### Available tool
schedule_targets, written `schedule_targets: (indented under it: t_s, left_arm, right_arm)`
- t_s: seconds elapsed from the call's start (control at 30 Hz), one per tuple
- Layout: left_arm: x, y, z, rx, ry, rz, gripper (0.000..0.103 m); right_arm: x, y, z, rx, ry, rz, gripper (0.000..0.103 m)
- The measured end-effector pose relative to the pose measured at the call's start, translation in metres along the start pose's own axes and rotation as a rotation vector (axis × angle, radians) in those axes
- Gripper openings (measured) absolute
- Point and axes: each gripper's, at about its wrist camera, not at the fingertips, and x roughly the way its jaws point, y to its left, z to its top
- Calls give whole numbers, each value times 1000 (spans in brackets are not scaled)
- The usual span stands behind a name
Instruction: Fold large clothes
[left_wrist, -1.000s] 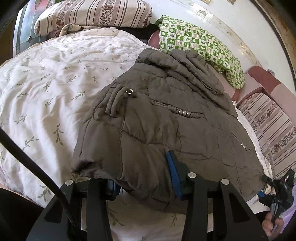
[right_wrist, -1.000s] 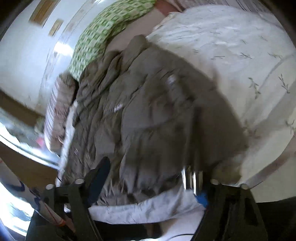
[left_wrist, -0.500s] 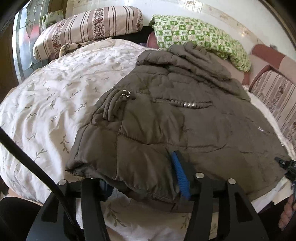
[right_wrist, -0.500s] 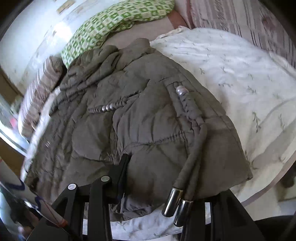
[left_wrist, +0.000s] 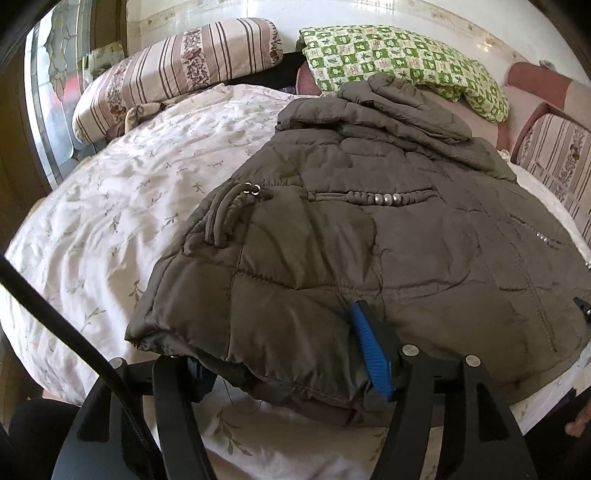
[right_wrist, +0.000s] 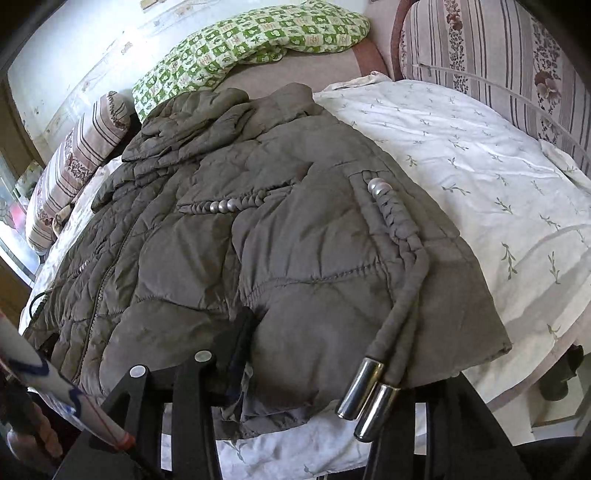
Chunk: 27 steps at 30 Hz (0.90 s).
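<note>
a brown quilted puffer jacket (left_wrist: 369, 236) lies spread over the near edge of the bed, on a white leaf-print duvet (left_wrist: 122, 206), hood bunched toward the far edge by a green checked pillow (left_wrist: 402, 62). braided drawcords with metal tips (right_wrist: 365, 391) dangle at its hem. left gripper (left_wrist: 291, 373) and right gripper (right_wrist: 325, 384) straddle the hem, jaws opening, fabric between them.

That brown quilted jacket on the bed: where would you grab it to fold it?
Take the brown quilted jacket by its near hem, coming in from the bed's near edge. That edge is thick, doubled padding facing both grippers and hanging slightly over the side, so one finger can slip under it while the hood end lies far off.
</note>
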Motion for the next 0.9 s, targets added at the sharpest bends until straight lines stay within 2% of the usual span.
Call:
schedule_targets:
  t_s: [0.13,0.4,0.57,0.73,0.9]
  left_arm:
    - [-2,-5,1,26,-8,29,66]
    - [0,-3,6,1,5,33,66]
    - [4,-2,10,-14,19,42,73]
    - [7,-4,10,3,22,50,73]
    - [6,-5,8,13,15,56,72]
  right_arm:
    - [-1,-4,0,31,-1,22,51]
    - [0,-8,3,63,23,50,55]
    - [1,-10,4,87,28,61,57]
    - [1,-5,3,72,24,36,58]
    - [0,-4,2,61,16,21,50]
